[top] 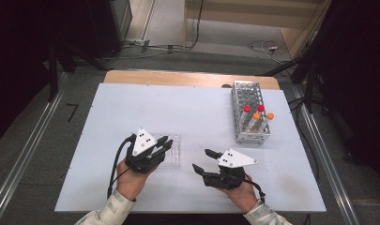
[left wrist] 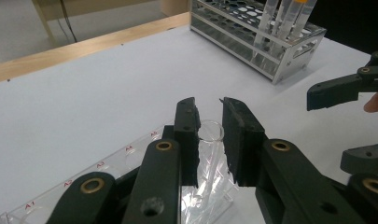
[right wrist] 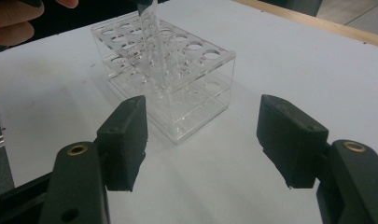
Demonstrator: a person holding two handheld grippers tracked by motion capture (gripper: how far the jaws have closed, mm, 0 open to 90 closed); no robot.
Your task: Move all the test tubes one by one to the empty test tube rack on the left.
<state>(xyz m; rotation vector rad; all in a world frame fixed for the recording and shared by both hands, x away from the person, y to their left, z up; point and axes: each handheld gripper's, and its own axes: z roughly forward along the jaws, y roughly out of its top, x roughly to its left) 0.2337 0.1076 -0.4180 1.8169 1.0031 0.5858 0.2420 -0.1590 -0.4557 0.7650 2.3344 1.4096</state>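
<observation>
Over the clear rack [left wrist: 130, 154] — left gripper [left wrist: 210, 107] (nearly closed) around a glass tube [left wrist: 210, 140].

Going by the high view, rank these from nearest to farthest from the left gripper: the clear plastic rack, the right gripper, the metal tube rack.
1. Clear plastic rack: directly under the left gripper fingers.
2. Right gripper: to its right, on the table's near side.
3. Metal tube rack: far right, toward the back.

Our right gripper [right wrist: 200, 140] with jaws spread wide above the white table [right wrist: 294, 60], before us a clear acrylic rack [right wrist: 177, 88], a clear tube [right wrist: 156, 51] tilted into it
</observation>
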